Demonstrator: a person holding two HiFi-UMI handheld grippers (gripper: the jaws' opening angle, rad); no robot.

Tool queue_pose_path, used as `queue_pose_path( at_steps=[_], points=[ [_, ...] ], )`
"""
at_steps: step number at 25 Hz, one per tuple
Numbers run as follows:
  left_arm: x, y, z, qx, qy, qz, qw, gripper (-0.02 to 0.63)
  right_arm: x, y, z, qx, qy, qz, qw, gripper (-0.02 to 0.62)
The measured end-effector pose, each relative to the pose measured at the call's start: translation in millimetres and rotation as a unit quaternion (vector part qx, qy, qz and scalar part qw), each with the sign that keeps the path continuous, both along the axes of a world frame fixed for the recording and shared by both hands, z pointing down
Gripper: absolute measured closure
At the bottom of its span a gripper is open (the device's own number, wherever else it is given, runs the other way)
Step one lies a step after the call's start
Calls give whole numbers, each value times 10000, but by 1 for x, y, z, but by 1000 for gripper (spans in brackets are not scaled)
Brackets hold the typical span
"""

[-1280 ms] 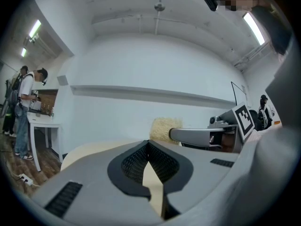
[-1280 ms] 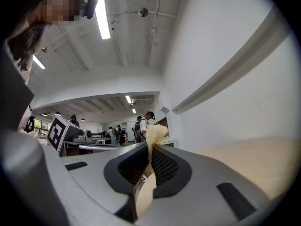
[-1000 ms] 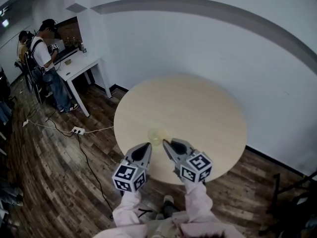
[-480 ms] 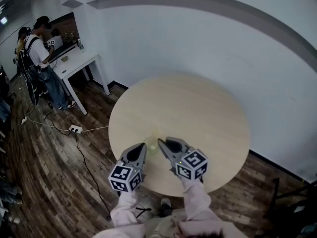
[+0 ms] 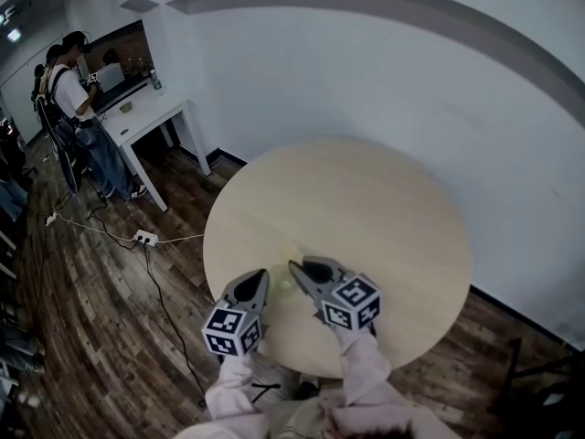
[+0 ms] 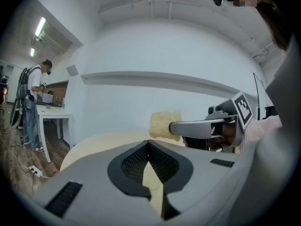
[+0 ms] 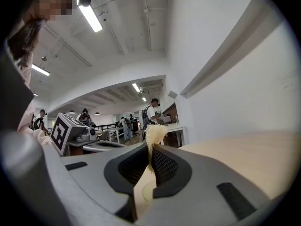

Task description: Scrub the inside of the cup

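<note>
On the round pale wood table (image 5: 366, 208), a small translucent yellowish cup (image 5: 284, 283) sits near the front edge, between the tips of both grippers. My right gripper (image 5: 294, 268) is shut on a pale yellow scrub sponge (image 7: 153, 132), whose fluffy top sticks out above the jaws. The sponge (image 6: 164, 125) also shows in the left gripper view, at the tip of the right gripper (image 6: 175, 127). My left gripper (image 5: 260, 278) lies just left of the cup. Its jaws (image 6: 148, 144) meet, with nothing between them.
A white side table (image 5: 151, 117) stands at the back left with people (image 5: 78, 99) beside it. A power strip (image 5: 143, 239) and its cable lie on the wood floor left of the round table. A white wall runs behind the table, and a dark stand (image 5: 535, 364) is at the right.
The right gripper has shifted left toward the left gripper, so the gap between the two tips is narrower. Both stay near the table's front edge, and the sponge is still held.
</note>
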State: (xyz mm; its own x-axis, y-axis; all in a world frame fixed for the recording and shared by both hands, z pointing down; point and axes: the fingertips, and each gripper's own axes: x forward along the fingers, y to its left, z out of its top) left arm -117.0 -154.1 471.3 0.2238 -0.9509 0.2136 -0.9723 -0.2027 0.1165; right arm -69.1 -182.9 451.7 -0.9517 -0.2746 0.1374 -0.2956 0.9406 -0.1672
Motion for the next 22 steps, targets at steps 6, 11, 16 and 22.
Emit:
queue_pose_path(
  at_steps=[6,11,16,22],
  points=[
    [-14,1,22,-197,-6,-165,9997,614,-11,-4,18,-109,246,-159,9995,567],
    [-15,0,37,-341,28,-13,9994,614,-18,-4,32,-226,417,-209,9987,567],
    [-16,-5,49,-616,58,362,9974,614,-25,-13,39,-329,494,-102,9982,566],
    [-19,1,75,-917,-17,795,9926,605,-34,-18,45,-357,549,47,9978,566]
  ],
)
